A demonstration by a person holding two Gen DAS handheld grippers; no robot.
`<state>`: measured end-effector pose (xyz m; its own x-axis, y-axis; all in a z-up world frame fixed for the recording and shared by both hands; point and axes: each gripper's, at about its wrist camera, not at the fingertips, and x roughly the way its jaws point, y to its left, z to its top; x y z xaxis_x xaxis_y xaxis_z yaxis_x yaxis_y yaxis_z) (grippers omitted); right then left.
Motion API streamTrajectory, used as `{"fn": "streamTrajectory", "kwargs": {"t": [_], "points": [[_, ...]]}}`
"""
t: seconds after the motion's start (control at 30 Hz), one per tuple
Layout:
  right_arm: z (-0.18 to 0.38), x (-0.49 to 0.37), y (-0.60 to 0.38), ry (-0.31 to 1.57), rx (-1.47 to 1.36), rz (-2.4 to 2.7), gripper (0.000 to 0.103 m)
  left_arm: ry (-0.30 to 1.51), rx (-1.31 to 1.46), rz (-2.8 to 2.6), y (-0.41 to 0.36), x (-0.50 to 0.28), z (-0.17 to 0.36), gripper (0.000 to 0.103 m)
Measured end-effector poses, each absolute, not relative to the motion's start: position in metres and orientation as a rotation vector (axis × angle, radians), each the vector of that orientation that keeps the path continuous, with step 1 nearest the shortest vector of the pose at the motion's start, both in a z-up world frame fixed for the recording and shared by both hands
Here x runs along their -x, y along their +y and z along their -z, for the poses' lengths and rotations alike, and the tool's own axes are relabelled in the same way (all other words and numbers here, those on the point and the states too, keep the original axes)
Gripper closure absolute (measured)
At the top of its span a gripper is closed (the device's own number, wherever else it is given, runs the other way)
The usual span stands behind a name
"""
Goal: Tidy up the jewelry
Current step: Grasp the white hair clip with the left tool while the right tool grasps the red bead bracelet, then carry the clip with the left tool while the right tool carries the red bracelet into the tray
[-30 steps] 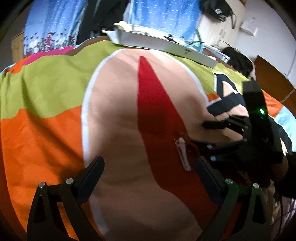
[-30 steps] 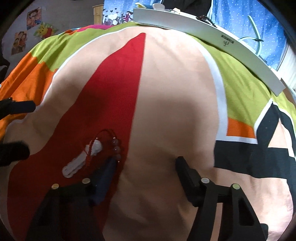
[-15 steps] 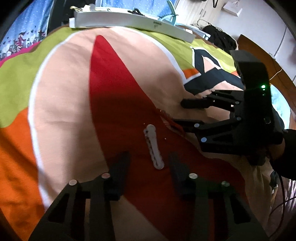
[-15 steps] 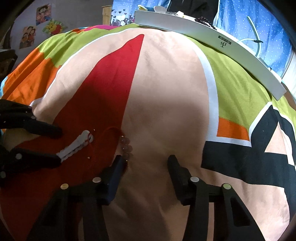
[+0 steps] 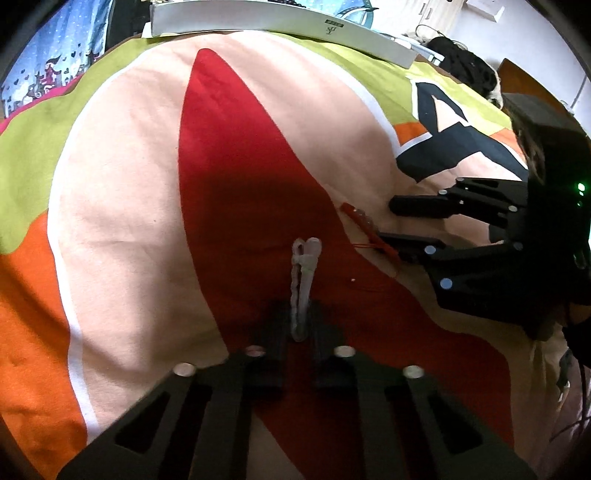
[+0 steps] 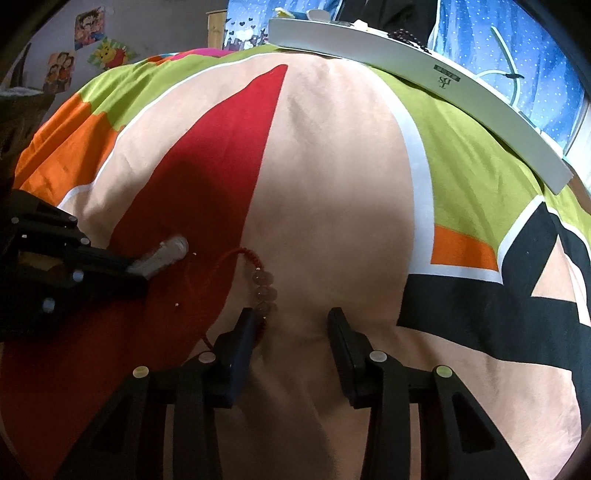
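A white bead bracelet (image 5: 306,264) lies folded long on the red patch of the bedspread (image 5: 229,184). My left gripper (image 5: 300,317) is shut on its near end, and the far end sticks out past the fingertips. From the right wrist, that bracelet (image 6: 168,251) pokes out of the left gripper (image 6: 136,273). A red cord bracelet with pale pink beads (image 6: 263,286) lies by the red patch's edge. My right gripper (image 6: 291,321) stands open over it, its left finger (image 6: 240,332) touching the cord. The left wrist view shows the cord bracelet (image 5: 364,223) at the right gripper (image 5: 400,225).
A long white box (image 5: 280,18) lies across the far edge of the bed, also in the right wrist view (image 6: 406,62), with dark beads on top. Blue curtains hang behind it. Dark bags (image 5: 465,70) sit far right. The bedspread (image 6: 332,184) stretches wide ahead.
My left gripper swung right over the white bracelet and went from wide open to shut on it. The right gripper slid forward to the red cord bracelet and its fingers narrowed.
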<state>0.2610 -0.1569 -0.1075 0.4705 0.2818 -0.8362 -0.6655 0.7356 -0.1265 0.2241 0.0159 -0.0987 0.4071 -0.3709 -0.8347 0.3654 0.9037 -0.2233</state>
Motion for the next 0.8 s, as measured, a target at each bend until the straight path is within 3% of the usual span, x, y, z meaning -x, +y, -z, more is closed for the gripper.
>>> {"fn": "streamTrajectory", "kwargs": {"t": [0.13,0.2,0.43,0.8], "points": [[0.110,-0.255,-0.151,0.932,0.495,-0.633,0.094,1.051,0.033,0.457,0.018,-0.223,0.098,0.102],[0.110,-0.254,-0.150,0.936,0.491,-0.633,0.097,1.041,0.031,0.452,0.019,-0.219,0.095,0.102],[0.076,-0.262,-0.177,0.833,0.337,-0.554,0.099,0.961,0.052,0.424,0.027,-0.218,0.069,0.102],[-0.036,-0.341,-0.181,0.622,0.212,-0.498,0.099,0.729,0.069,0.378,0.039,-0.306,-0.041,0.102]]}}
